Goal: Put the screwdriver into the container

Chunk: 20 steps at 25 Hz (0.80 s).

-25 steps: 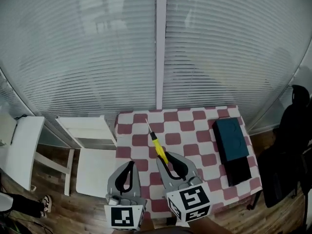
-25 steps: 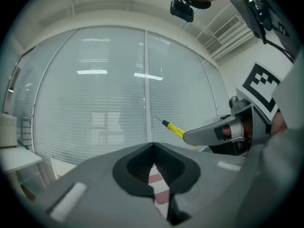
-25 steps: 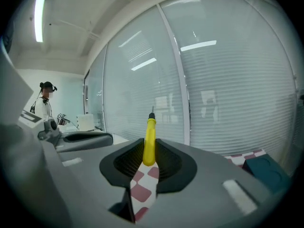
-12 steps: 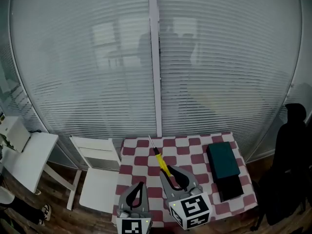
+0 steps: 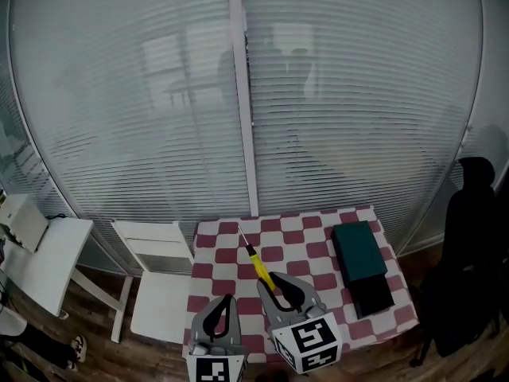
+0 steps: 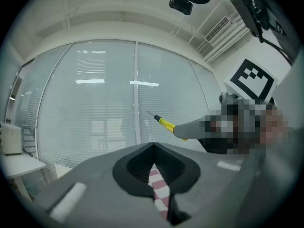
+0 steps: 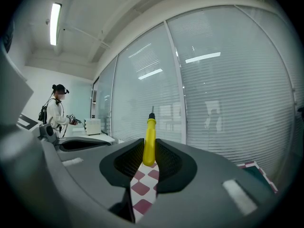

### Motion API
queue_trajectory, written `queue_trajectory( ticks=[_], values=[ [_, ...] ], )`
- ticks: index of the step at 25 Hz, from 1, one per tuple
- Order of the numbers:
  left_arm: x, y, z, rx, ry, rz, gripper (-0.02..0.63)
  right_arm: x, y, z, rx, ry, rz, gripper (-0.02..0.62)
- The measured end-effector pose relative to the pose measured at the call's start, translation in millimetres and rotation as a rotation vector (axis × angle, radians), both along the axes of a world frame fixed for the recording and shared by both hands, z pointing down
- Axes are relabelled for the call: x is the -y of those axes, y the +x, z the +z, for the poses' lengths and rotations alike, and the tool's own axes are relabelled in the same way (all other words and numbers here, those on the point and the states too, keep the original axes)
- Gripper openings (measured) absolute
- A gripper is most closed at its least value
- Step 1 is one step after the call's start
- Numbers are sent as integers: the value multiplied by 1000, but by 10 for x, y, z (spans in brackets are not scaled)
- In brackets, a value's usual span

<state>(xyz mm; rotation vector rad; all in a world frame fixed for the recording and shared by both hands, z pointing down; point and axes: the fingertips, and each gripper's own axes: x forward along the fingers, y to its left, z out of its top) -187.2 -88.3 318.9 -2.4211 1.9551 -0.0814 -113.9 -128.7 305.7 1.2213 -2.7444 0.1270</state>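
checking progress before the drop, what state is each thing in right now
right tool: shut on the yellow-handled screwdriver
left tool: shut, nothing between its jaws
yellow-handled screwdriver: held up off the red-and-white checked table, not yet in the container
dark teal rectangular container: resting on the table's right side; open or closed unclear

Container right of screwdriver
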Motion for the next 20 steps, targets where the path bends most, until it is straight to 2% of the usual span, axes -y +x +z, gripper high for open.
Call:
queue_trajectory(
  ticks=[10, 15, 20],
  values=[
    [-75, 57, -166, -9, 59, 62, 2, -143, 42, -15, -30, -6, 88, 98],
    [-35, 176, -174, -26, 57, 79, 0, -173, 278, -1, -42, -5, 130, 98],
    [36, 515, -138, -11, 45, 106, 0, -140, 686, 52, -30, -17, 166, 98]
  ],
)
